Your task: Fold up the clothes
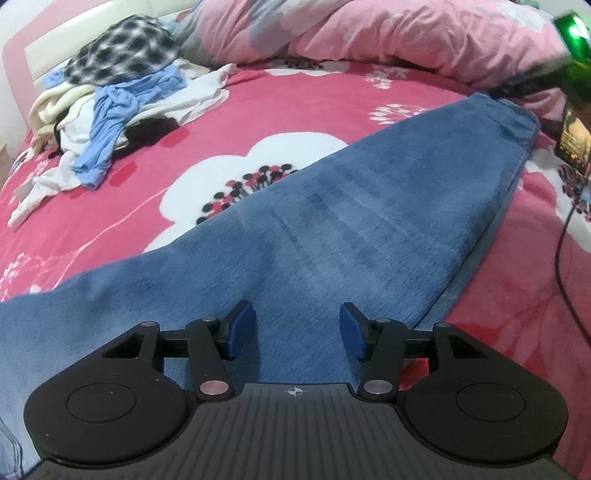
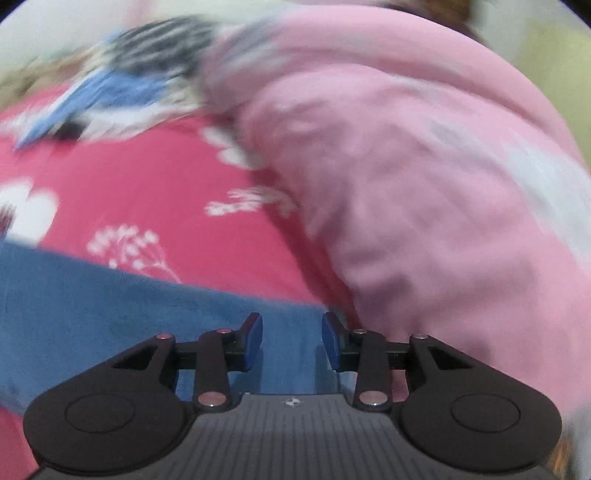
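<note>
Left wrist view: a pair of blue jeans lies flat across a bed covered by a red floral sheet, the denim running from the near left corner to the far right. The left gripper hovers over the near part of the jeans with its blue-padded jaws spread apart and nothing pinched between them; whether the pads brush the cloth cannot be told. At the far left, by a white headboard, sits a heap of unfolded clothes: a black-and-white checked shirt on top, a light blue garment trailing down, white pieces beneath. A rumpled pink duvet fills the far side of the bed. A dark device with a green light shows at the right edge.

Right wrist view, heavily blurred: the right gripper is above one end of the jeans, just beside the pink duvet. Its jaws stand apart, gripping nothing. The red sheet and the clothes heap appear smeared beyond.
</note>
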The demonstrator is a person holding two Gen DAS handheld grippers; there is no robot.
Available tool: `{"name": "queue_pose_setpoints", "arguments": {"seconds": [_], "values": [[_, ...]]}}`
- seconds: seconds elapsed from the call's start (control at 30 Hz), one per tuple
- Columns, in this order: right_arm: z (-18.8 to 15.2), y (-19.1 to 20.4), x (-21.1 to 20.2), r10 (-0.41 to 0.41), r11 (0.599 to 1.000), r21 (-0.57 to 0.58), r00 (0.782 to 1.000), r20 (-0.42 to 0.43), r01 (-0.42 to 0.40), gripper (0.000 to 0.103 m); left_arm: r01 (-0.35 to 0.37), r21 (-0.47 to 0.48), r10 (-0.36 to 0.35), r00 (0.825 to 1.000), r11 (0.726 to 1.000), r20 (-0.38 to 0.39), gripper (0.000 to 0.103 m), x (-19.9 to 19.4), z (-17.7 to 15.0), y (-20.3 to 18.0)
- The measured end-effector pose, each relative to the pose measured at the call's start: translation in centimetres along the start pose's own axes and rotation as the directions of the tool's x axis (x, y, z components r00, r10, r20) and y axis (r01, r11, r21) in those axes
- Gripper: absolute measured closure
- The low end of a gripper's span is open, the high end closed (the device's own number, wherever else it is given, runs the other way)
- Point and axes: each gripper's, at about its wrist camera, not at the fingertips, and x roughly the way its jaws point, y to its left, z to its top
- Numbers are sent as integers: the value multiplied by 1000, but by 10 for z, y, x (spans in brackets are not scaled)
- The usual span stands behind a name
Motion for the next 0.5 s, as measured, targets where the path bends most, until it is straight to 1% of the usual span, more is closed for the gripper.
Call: {"name": "queue_pose_setpoints", "arguments": {"seconds": [0.03,0.07,0.1,0.13,0.2,0.23,0.33,0.37,0.47,0.5], "values": [[7,-2,5,67,995,-78,997,-24,-69,61,2,8,-2,1000,1000,-1,51,0,1,-1],[15,-4,10,151,970,-182,986,-65,-160,61,4,16,-4,1000,1000,-2,51,0,1,-1],[18,-4,11,193,938,-276,978,-85,-209,61,5,21,-5,1000,1000,-2,51,0,1,-1],[24,-2,14,219,897,-368,970,-107,-243,61,6,25,-6,1000,1000,-2,51,1,1,-2],[36,3,23,249,808,-505,953,-175,-304,61,9,23,-9,1000,1000,-3,50,2,1,-1],[42,5,28,267,768,-541,940,-215,-342,61,11,22,-11,1000,1000,-3,50,3,1,-1],[51,13,38,287,674,-620,916,-282,-402,63,16,19,-16,1000,1000,-4,50,4,1,0],[54,16,43,288,648,-636,908,-303,-418,64,17,19,-17,1000,1000,-4,50,4,1,0],[50,25,47,287,592,-661,887,-361,-461,66,22,18,-22,1000,1000,-4,50,5,1,0],[46,27,47,285,571,-669,879,-381,-475,74,24,18,-24,1000,1000,-5,50,5,1,1]]}}
